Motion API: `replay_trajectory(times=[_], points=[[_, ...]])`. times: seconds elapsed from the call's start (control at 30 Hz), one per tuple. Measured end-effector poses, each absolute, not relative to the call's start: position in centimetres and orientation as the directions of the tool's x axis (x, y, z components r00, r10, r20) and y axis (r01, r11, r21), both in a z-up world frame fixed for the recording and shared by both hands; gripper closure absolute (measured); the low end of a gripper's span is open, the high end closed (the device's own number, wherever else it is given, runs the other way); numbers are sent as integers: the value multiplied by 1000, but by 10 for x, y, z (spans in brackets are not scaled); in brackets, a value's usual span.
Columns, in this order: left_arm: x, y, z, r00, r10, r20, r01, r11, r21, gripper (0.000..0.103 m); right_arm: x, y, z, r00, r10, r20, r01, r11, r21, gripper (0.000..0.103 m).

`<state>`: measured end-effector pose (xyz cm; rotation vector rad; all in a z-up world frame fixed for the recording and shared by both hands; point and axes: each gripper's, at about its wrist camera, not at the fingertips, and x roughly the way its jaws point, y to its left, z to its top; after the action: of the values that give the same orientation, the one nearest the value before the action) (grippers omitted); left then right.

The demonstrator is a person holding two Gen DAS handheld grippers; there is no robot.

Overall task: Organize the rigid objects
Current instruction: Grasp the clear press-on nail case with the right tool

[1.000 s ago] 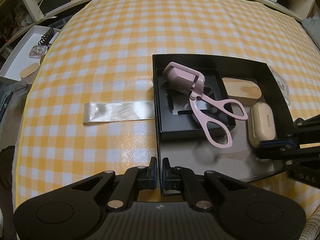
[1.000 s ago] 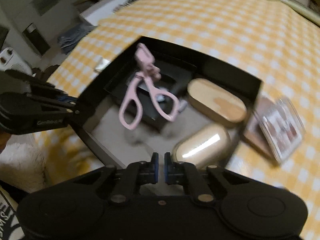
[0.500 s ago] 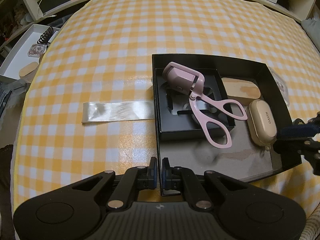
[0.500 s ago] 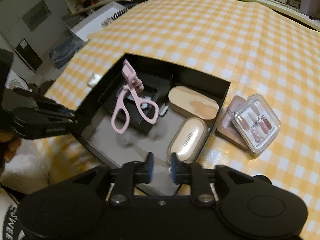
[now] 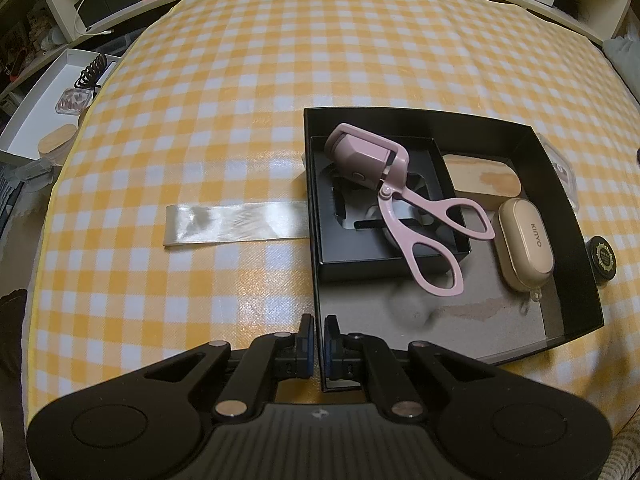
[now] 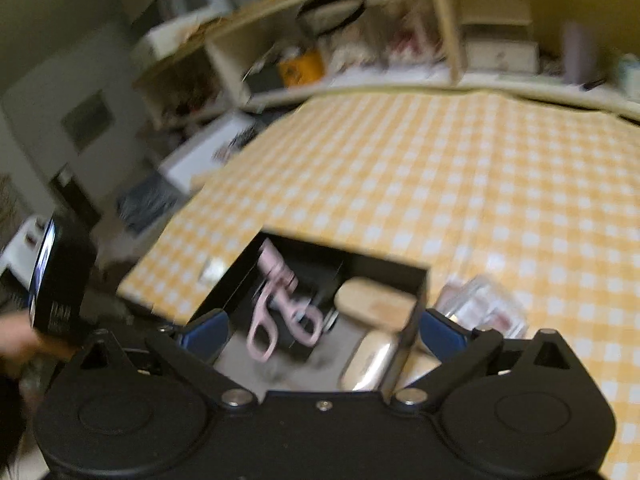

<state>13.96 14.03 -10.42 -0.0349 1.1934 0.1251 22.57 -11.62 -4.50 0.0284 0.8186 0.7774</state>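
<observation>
Your left gripper (image 5: 319, 334) was clamped on the black box (image 5: 536, 152) near wall, your right gripper (image 6: 320, 330) was opening empty over the gold case (image 5: 524, 240) at the box's right, and, the right view being blurred, probably risked clipping the wall.

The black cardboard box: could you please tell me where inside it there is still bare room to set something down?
Inside the black cardboard box, bare grey floor lies along the near wall, below the pink eyelash curler and gold oval case. The far half is crowded.
</observation>
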Motion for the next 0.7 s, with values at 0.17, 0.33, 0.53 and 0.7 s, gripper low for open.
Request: replay_trajectory(times=[0.17, 0.33, 0.53, 0.7], points=[[139, 140, -104, 364, 80, -928, -116, 992, 40, 97, 244, -140, -46, 512, 601, -613, -510, 787, 346, 0], [139, 140, -104, 364, 80, -928, -116, 992, 40, 97, 261, -160, -54, 585, 532, -612, -401, 846, 353, 0], [139, 140, -104, 366, 82, -927, -116, 992, 42, 97, 282, -182, -78, 614, 448, -650, -249, 891, 379, 0], [139, 140, -105, 366, 85, -927, -116, 992, 45, 97, 297, -195, -105, 571, 443, -691, -118, 877, 465, 0]])
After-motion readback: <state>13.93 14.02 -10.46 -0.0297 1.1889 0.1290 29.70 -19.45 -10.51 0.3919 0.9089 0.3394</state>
